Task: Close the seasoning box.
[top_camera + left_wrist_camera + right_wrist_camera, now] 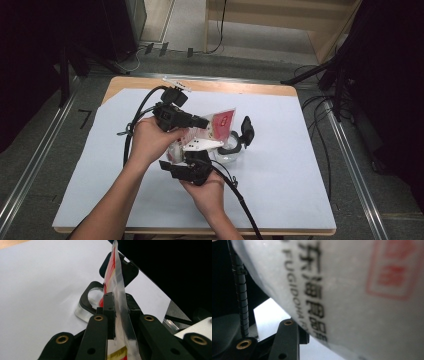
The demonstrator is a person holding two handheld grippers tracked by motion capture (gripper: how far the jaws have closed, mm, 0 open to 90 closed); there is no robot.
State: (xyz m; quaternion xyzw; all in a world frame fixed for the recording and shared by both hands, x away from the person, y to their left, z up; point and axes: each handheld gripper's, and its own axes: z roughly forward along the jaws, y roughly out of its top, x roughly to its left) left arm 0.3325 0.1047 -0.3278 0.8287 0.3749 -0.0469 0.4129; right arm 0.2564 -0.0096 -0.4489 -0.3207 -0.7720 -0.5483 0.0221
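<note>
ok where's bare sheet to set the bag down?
Free: the white sheet right of the clear container, out to the table's right edge, and the left strip beside the left forearm. Crowded: the middle, where left gripper and right gripper hold the bag by the container.

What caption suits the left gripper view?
Left gripper pinches a red-and-clear plastic pouch edge-on above a clear, black-rimmed container.

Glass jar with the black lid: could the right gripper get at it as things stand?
Probably not straight away. The right gripper looks busy with the snack pouch, which the left gripper also clamps. The glass jar stands open just beyond it, nothing between.
</note>
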